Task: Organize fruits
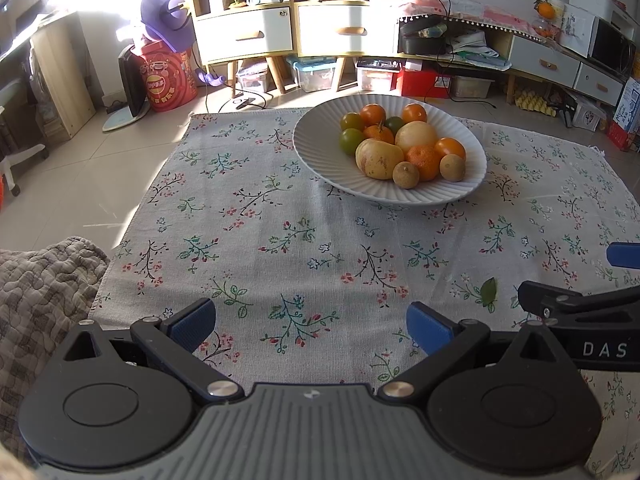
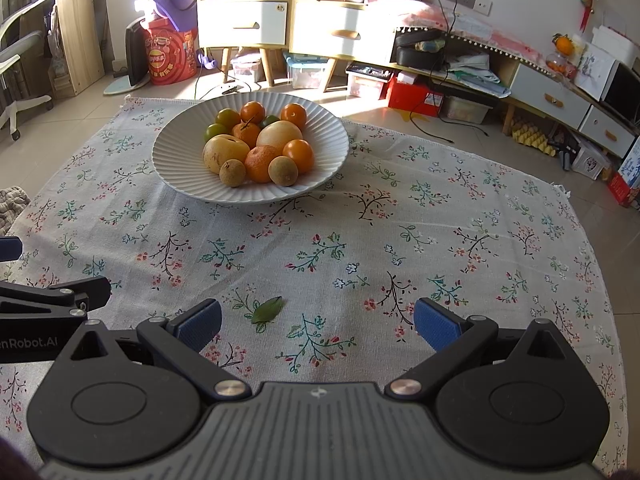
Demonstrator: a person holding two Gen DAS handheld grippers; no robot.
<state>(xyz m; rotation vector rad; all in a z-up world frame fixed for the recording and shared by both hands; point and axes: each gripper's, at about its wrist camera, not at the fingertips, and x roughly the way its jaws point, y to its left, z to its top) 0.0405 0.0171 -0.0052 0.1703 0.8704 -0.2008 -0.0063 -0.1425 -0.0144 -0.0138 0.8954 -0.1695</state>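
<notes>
Both wrist views look low across the cloth (image 1: pixel 280 208) toward the shared bowl (image 2: pixel 176 148).

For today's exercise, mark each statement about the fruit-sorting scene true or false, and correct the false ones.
1. All the fruit lies in the white bowl. True.
2. The left gripper holds an orange. False: it is open and empty.
3. A green leaf lies loose on the floral cloth. True.
4. The bowl stands on bare floor. False: it stands on the cloth.
5. The right gripper is open. True.
</notes>
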